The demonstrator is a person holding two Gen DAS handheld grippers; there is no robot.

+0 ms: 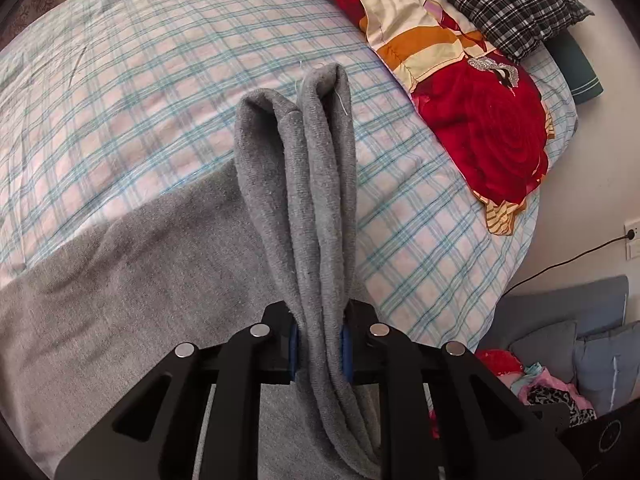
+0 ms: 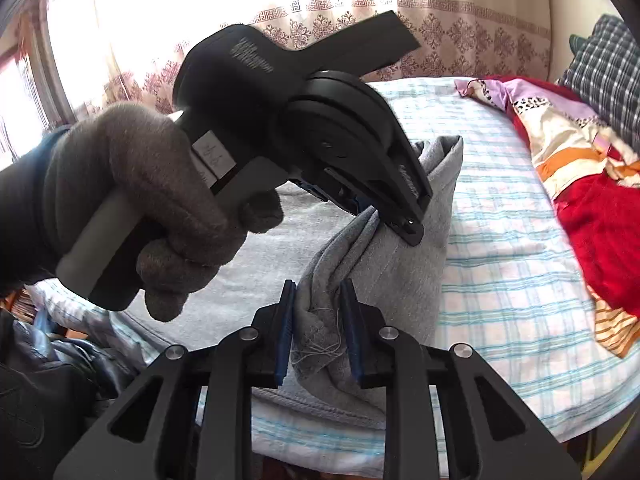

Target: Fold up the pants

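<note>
Grey sweatpants [image 1: 132, 280] lie on the checked bed sheet [image 1: 160, 80]. My left gripper [image 1: 319, 350] is shut on a bunched double fold of the grey fabric [image 1: 312, 184], which stands up ahead of the fingers. In the right wrist view my right gripper [image 2: 318, 334] is shut on a gathered edge of the same pants [image 2: 424, 248], lifted off the bed. The left gripper [image 2: 384, 216], held by a gloved hand [image 2: 160, 200], shows there too, clamped on the fabric just above and beyond my right fingers.
A red floral quilt [image 1: 480, 120] and a dark plaid pillow [image 1: 504, 4] lie along the bed's right side. A sofa with cushions and clothes [image 1: 560, 368] stands beyond the bed edge. A patterned curtain [image 2: 440, 36] hangs behind the bed. Dark bags [image 2: 52, 364] sit low left.
</note>
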